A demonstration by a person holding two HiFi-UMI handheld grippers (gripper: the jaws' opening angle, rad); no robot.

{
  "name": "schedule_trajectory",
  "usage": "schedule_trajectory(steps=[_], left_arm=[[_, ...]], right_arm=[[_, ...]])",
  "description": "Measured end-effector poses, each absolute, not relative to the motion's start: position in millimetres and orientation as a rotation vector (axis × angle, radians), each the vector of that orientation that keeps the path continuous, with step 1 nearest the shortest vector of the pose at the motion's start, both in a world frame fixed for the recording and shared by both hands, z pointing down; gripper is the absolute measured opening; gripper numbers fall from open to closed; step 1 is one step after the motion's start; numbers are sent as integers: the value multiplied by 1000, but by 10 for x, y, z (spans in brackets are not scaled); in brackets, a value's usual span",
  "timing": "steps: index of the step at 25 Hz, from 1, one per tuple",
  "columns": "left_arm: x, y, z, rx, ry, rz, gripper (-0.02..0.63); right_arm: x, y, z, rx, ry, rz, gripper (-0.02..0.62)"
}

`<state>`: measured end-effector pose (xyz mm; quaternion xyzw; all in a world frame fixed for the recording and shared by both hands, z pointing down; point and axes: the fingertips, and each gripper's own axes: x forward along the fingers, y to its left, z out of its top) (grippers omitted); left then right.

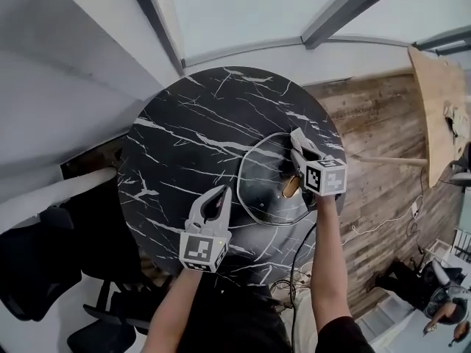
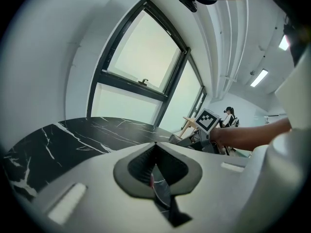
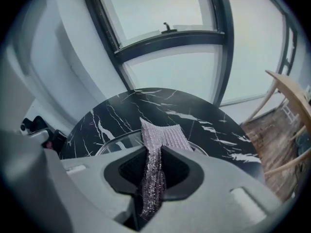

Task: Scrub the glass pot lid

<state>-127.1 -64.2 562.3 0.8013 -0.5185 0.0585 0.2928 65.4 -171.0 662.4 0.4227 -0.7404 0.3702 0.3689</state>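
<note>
The glass pot lid [image 1: 259, 173] lies flat on the round black marble table [image 1: 176, 145], right of its middle, with a brownish knob [image 1: 292, 188] near its centre. My right gripper [image 1: 298, 140] hangs over the lid's far right part, shut on a silvery mesh scrub cloth [image 3: 162, 136] that sticks out forward past the jaws. Below the cloth, the right gripper view shows the lid's rim [image 3: 108, 147]. My left gripper [image 1: 222, 193] sits just left of the lid's rim. It is shut [image 2: 155, 148], and I see nothing held in it.
A light wooden table [image 1: 440, 101] stands on the plank floor [image 1: 375, 131] to the right. Dark chairs [image 1: 37, 263] crowd the table's left side. A cable [image 1: 294, 271] trails off the near edge. Windows lie behind the table. A person [image 1: 441, 311] is at lower right.
</note>
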Motion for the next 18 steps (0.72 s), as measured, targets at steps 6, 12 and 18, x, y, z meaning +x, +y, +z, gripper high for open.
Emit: schedule_trajectory(steps=[6,12,18], left_arm=[[-1417,-632,5645,2119,-1400,156,3],[-1543,-631,5619,2100,-1431,139,3],[-1604,-550,5632,2078,-1451,140,2]], right_arm=[[164,-1654,6645,863,-1952,826,78],[-141,-1514,6658,696,-1972,683,78],[-393,-1249,6677,503,-1992,461,78]])
